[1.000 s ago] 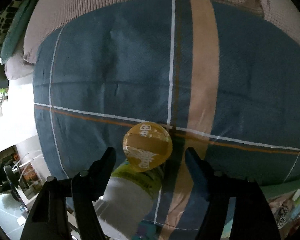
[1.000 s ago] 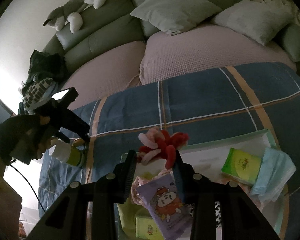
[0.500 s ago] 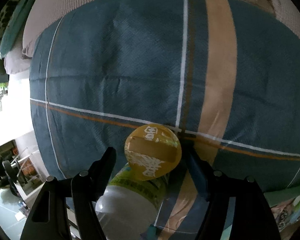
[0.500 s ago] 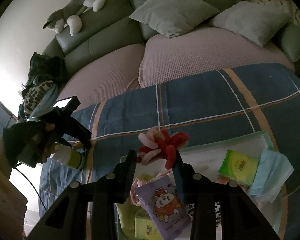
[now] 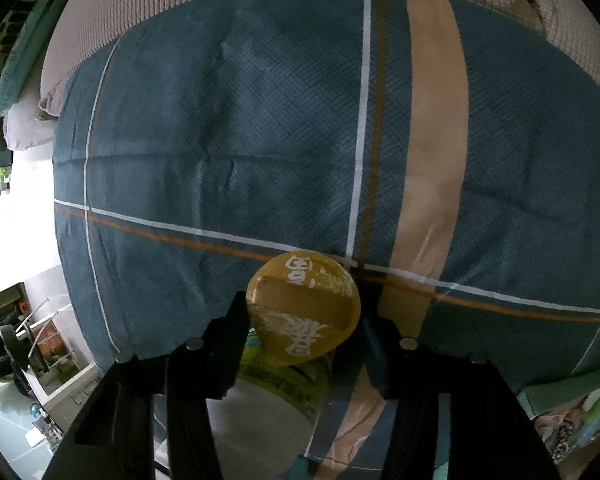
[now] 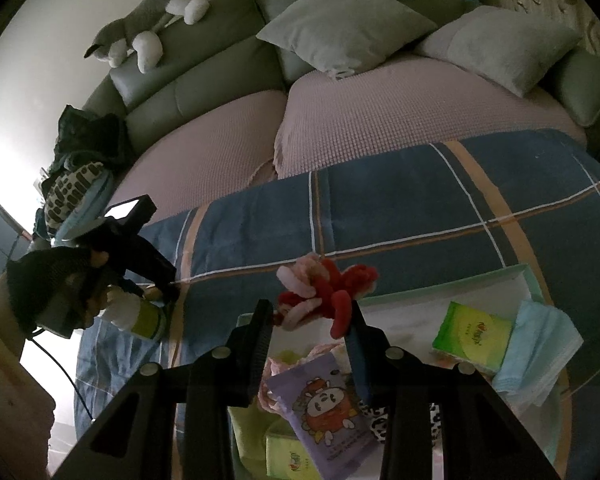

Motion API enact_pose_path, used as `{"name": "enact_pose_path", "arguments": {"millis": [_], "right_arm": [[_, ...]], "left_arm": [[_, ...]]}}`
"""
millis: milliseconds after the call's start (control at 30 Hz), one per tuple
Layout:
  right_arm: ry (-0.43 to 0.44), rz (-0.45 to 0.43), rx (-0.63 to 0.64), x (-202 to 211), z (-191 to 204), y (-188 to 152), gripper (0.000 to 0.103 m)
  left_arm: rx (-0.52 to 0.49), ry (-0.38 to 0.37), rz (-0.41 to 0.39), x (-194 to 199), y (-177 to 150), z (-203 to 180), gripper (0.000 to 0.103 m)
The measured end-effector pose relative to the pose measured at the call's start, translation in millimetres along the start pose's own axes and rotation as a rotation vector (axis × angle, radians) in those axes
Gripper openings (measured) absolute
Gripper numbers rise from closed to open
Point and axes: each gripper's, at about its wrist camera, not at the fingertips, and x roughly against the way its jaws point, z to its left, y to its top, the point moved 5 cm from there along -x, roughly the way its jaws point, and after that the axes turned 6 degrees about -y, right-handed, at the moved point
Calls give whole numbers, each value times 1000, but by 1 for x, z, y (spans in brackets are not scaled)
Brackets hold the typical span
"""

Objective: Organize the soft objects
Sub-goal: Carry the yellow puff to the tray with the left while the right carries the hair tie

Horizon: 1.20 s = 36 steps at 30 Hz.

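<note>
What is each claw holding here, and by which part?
Right claw: the red and pink plush toy, pinched at its lower middle. Left claw: jaws closing around the yellow cap of the bottle; firm contact cannot be told.

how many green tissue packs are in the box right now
2. One green tissue pack lies at the right of the box, beside the light blue cloth. The other sits at the bottom, under the purple pack. More may be hidden.

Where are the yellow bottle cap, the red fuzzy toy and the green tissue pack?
Yellow bottle cap (image 5: 304,308): left wrist view, top face.
Red fuzzy toy (image 6: 326,290): right wrist view, red middle.
Green tissue pack (image 6: 474,336): right wrist view, front face.
</note>
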Motion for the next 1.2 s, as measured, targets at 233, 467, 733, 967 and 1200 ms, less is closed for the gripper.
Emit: {"name": "enact_pose_path", "arguments": {"millis": [233,467,733,967,1200], "right_arm": [[-1,3,6,-2,2,0,38],[-16,5,19,-4,1,-2,38],[-42,-18,50,9,5,-5,38],[-18,-54,104,37,13,-13,38],[-10,-73,137,63,9,-32,38]], "left_arm": [[-2,-4,-24,0,-6,0,52],[-35,-18,-104,22,-25,3,52],[-112,-139,-272,82,-84,-13,52],[-152,-235,-466,139,-157,-13,52],[-191,-359,-587,158,-220,-43,52]]}}
